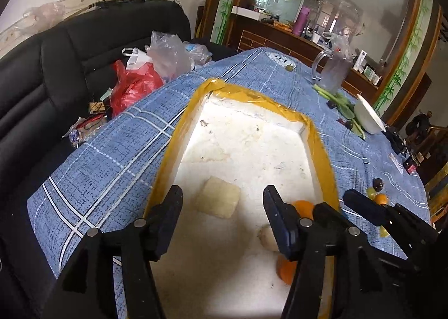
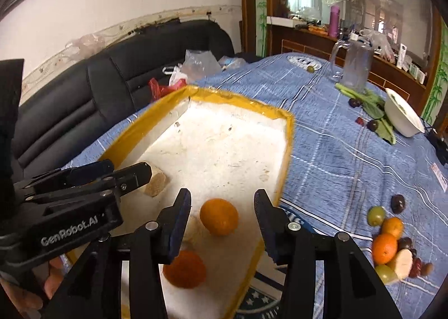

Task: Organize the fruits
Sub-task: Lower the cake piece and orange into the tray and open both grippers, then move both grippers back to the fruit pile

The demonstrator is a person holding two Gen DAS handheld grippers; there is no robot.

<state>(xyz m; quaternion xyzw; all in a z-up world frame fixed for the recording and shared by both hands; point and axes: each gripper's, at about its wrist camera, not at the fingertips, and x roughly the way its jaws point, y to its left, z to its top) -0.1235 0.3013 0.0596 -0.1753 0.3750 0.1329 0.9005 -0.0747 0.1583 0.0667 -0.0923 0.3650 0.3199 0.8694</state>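
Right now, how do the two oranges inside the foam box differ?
The far orange sits between the open fingers of the right claw, untouched and lit bright; the near orange lies below the claw's left finger, partly hidden and shaded darker. The far orange lies nearer the middle of the foam box; the near orange lies closer to the camera. Both are round, similar in size, and rest on the box floor.

White lettering "GenRobot.AI" reads clearly along the black plastic body of the left gripper [image 2: 123,179], seen from the right wrist. No other text is legible.
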